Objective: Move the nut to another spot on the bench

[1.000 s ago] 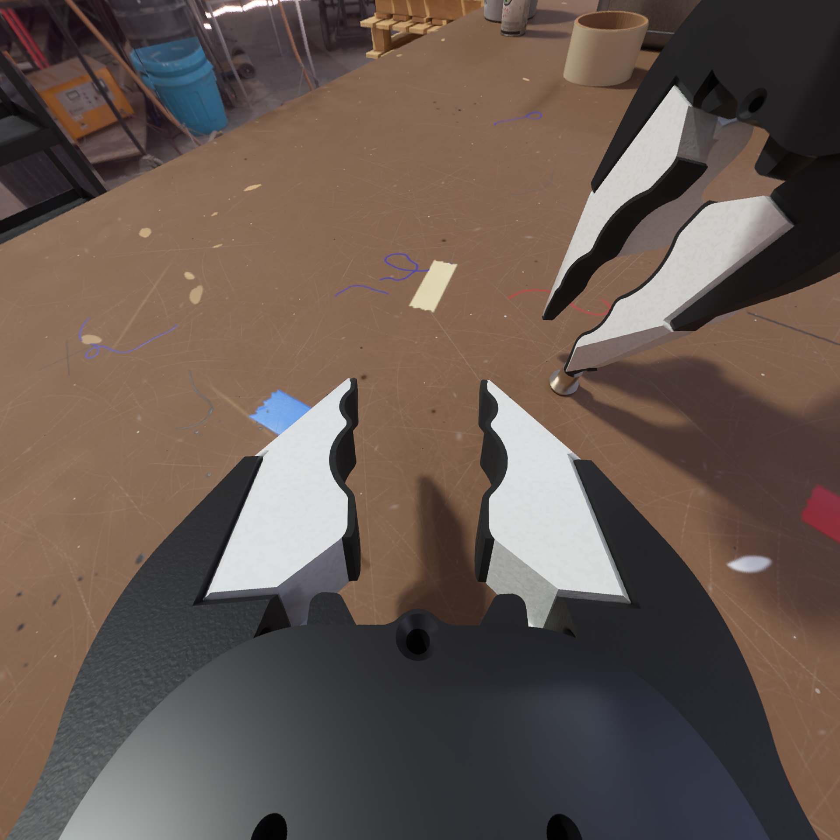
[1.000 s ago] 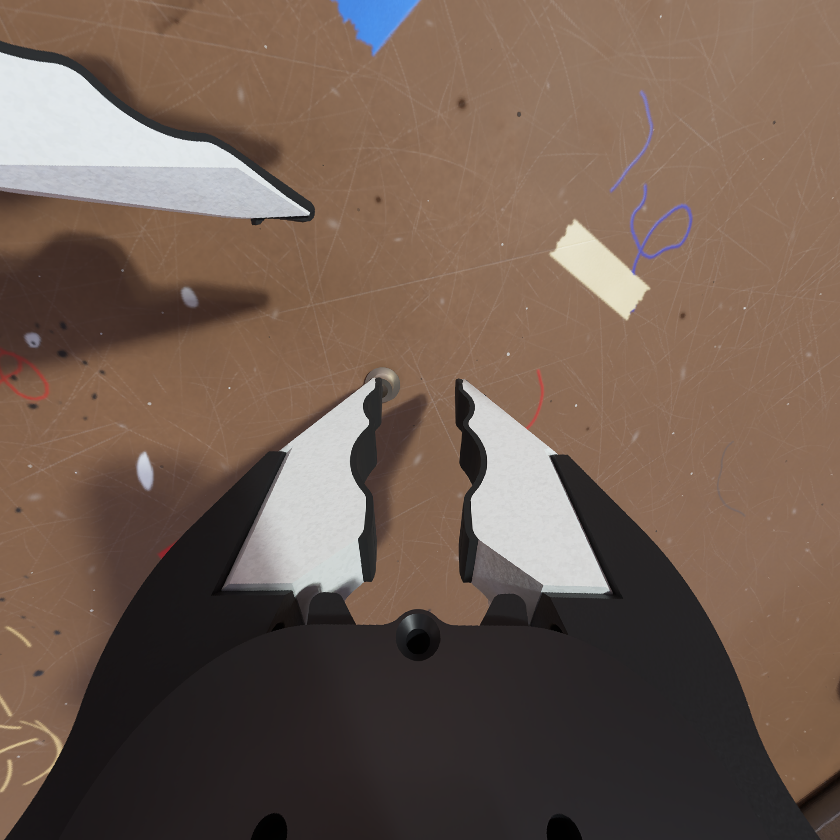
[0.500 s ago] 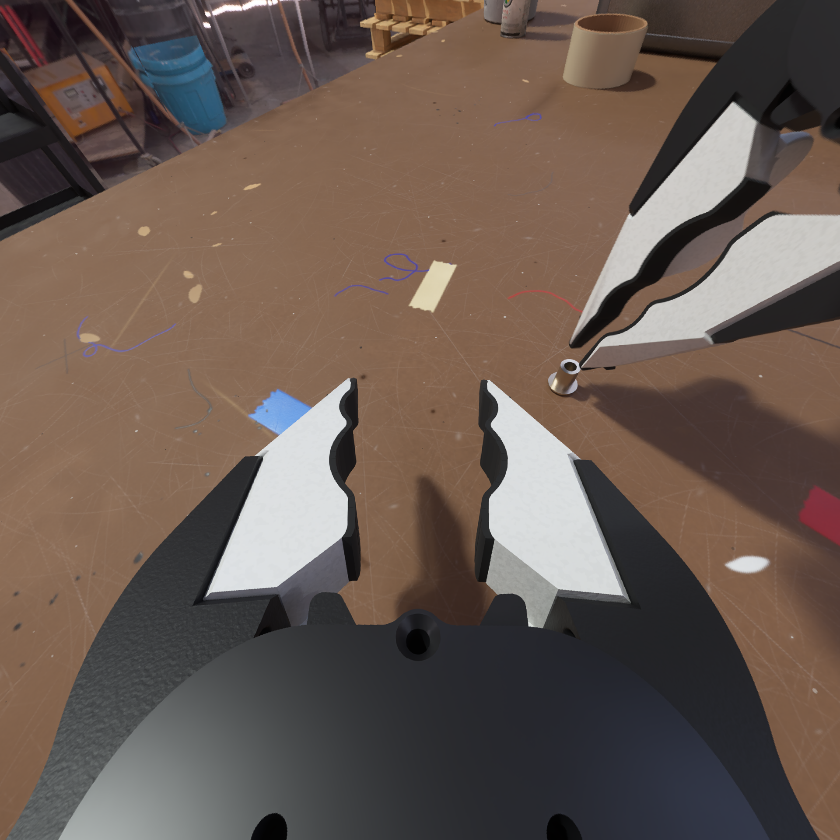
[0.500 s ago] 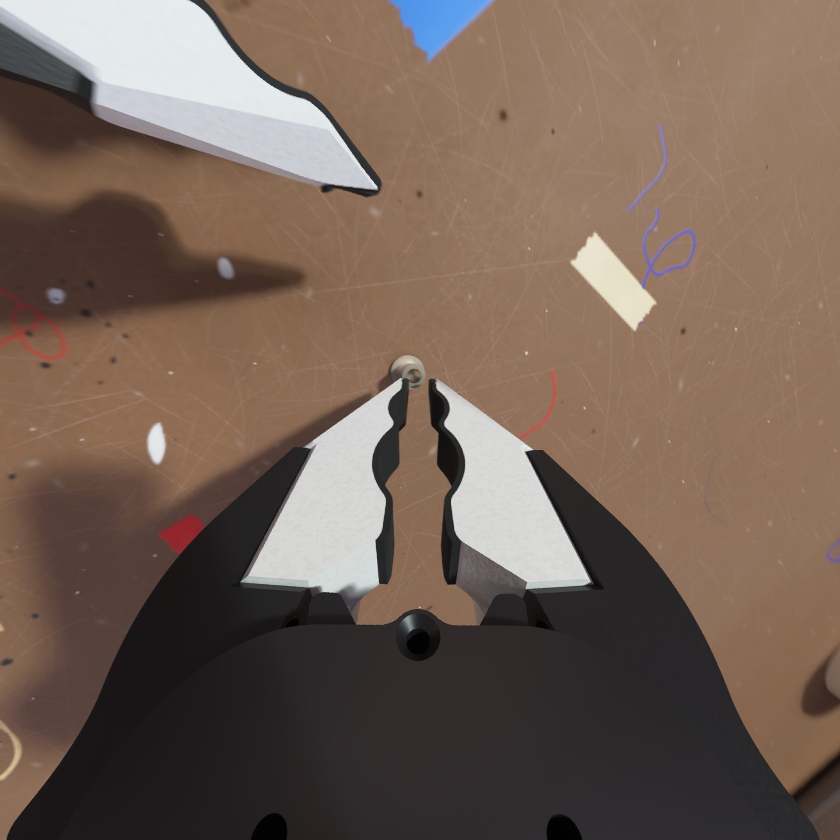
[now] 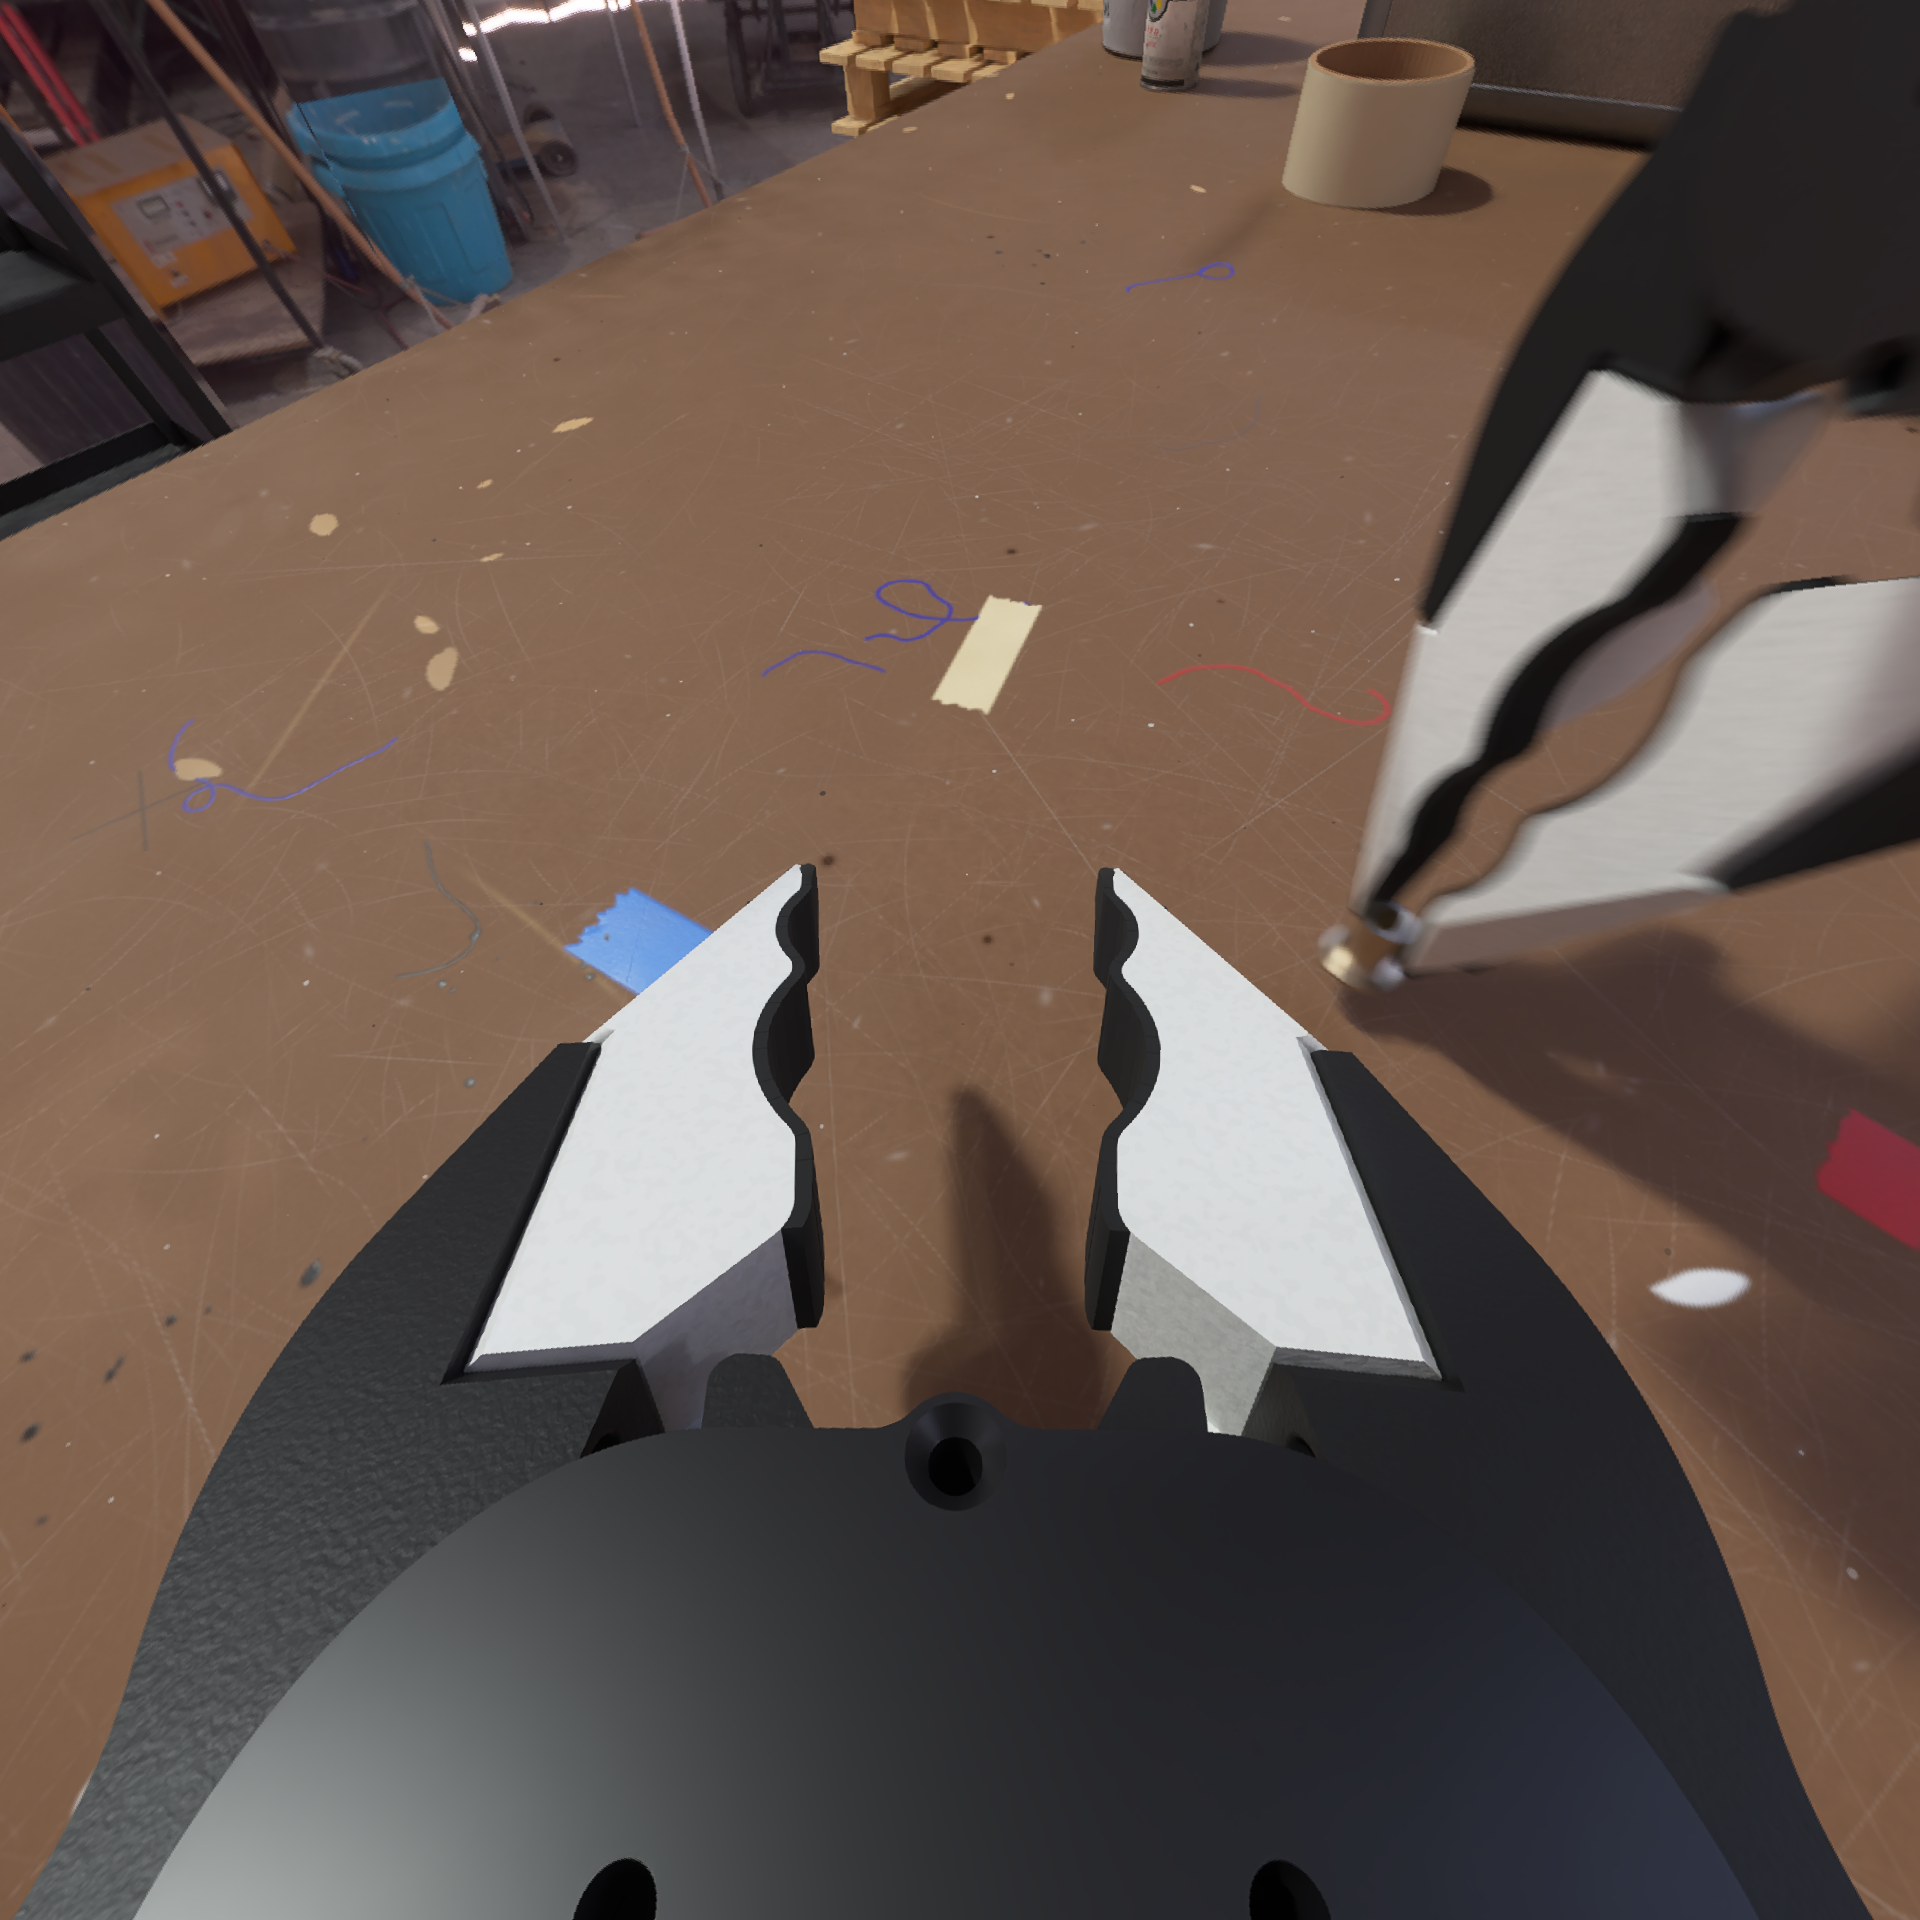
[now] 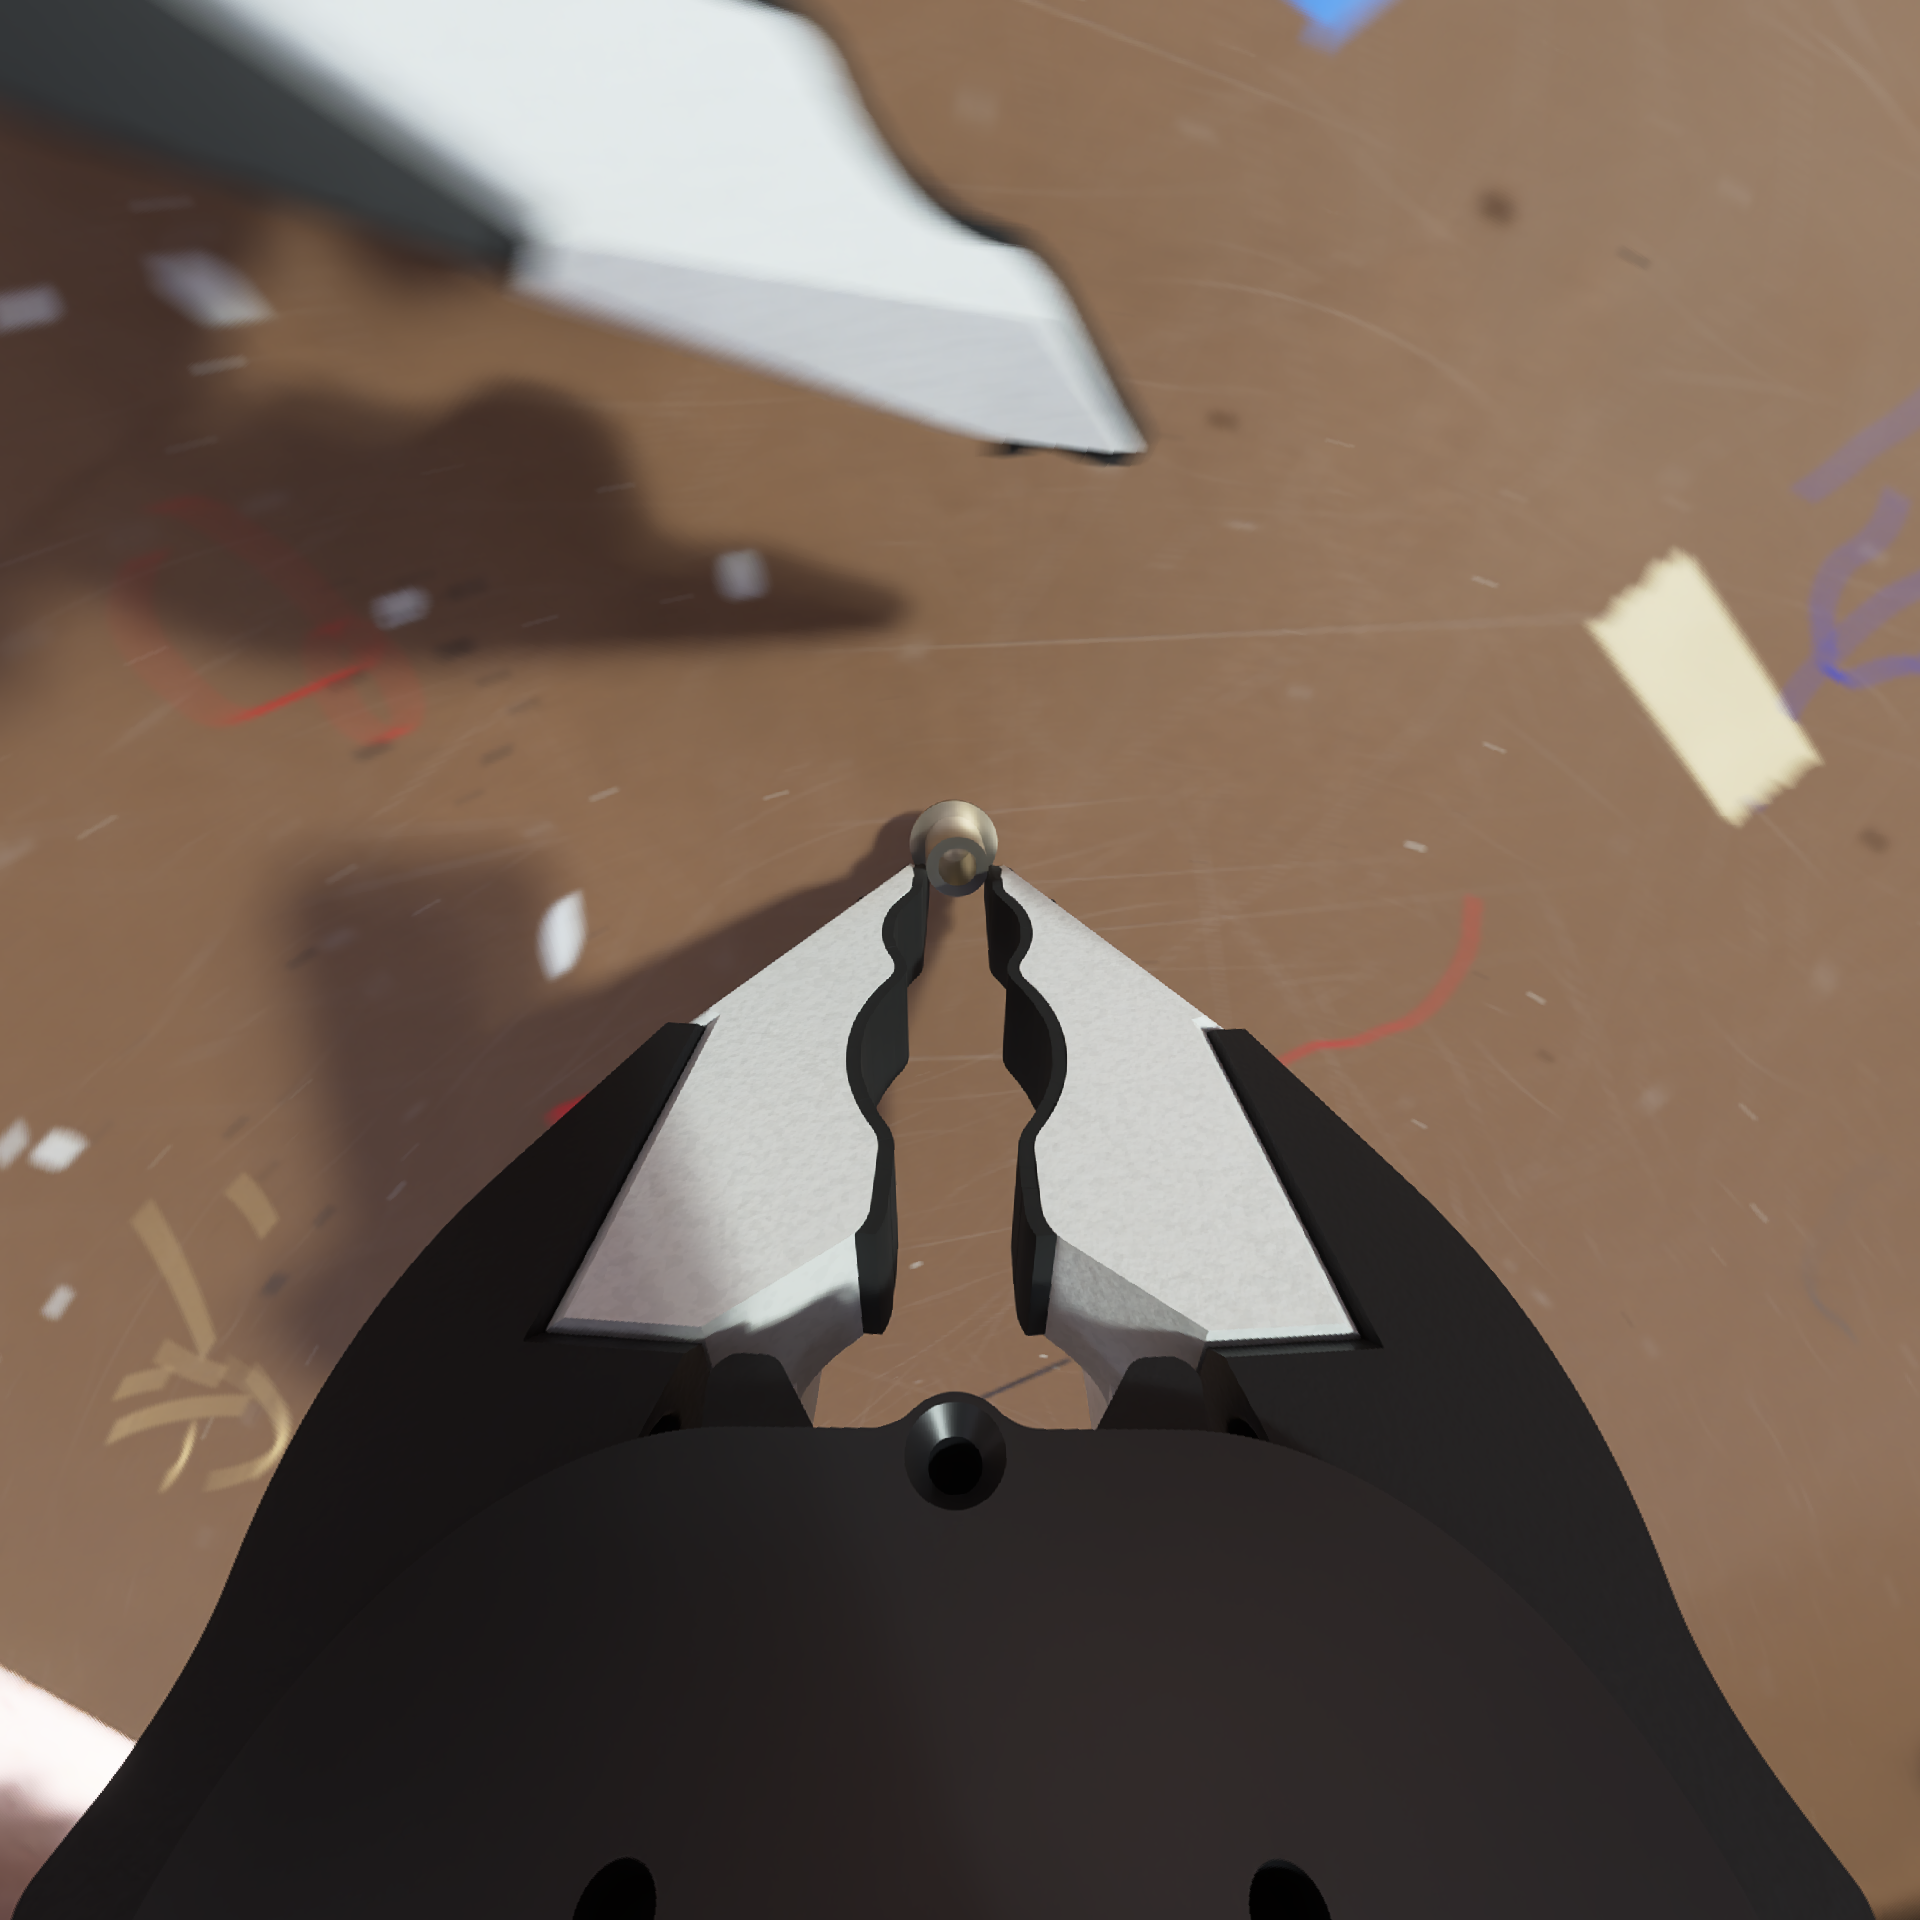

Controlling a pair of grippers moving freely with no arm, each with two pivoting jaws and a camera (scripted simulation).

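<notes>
The nut [image 6: 954, 844] is a small metal flanged sleeve, pinched between the tips of my right gripper [image 6: 954, 883], which is shut on it. In the left wrist view the nut [image 5: 1363, 948] hangs at the right gripper's [image 5: 1387, 920] tips, right at the brown bench [image 5: 935, 416] surface; I cannot tell whether it touches. My left gripper [image 5: 954, 883] is open and empty, low over the bench, to the left of the nut. One left finger [image 6: 831, 260] shows blurred at the top of the right wrist view.
A beige cylinder [image 5: 1371, 125] and cans [image 5: 1164, 42] stand at the far end of the bench. Flat tape pieces lie on it: cream [image 5: 985, 655], blue [image 5: 634, 940], red [image 5: 1870, 1184]. The bench's left edge [image 5: 312, 384] drops to a workshop floor.
My right gripper closed from open onto the nut and has carried it nearer, to the right of the left gripper's tips; it is blurred with motion. The left gripper has not moved.
</notes>
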